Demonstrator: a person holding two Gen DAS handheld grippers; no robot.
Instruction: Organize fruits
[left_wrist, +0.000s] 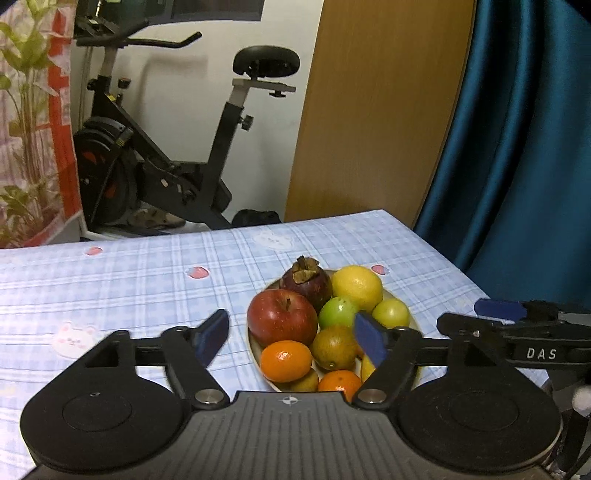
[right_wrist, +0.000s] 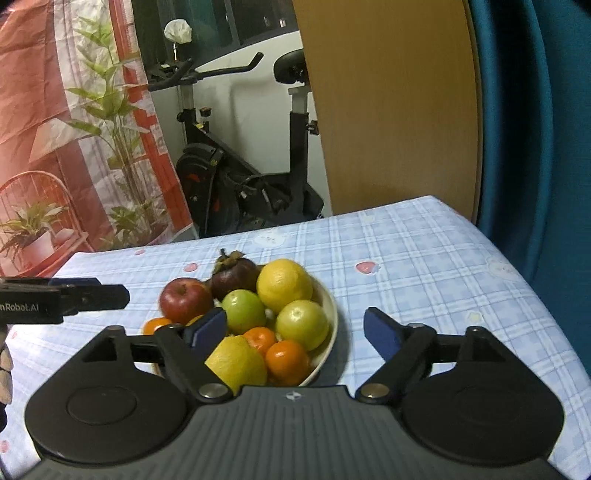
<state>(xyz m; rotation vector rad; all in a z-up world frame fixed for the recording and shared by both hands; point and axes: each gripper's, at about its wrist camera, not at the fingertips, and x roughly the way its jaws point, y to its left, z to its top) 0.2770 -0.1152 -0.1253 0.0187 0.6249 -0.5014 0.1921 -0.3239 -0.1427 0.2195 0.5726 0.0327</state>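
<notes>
Above the fruit bowl (right_wrist: 330, 306), both grippers hang open-jawed, gripping nothing.

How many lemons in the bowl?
2. One lemon sits at the far side of the bowl, beside the mangosteen; the other lemon is at the near rim, by the tangerines. More may be hidden underneath.

Checked tablecloth (right_wrist: 424, 258), cream fruit bowl (right_wrist: 330, 321) resting on it

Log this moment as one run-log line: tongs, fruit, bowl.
left tongs: open, empty | right tongs: open, empty | fruit: apple, lemon, mangosteen piled in bowl | table: no loose fruit in view
</notes>
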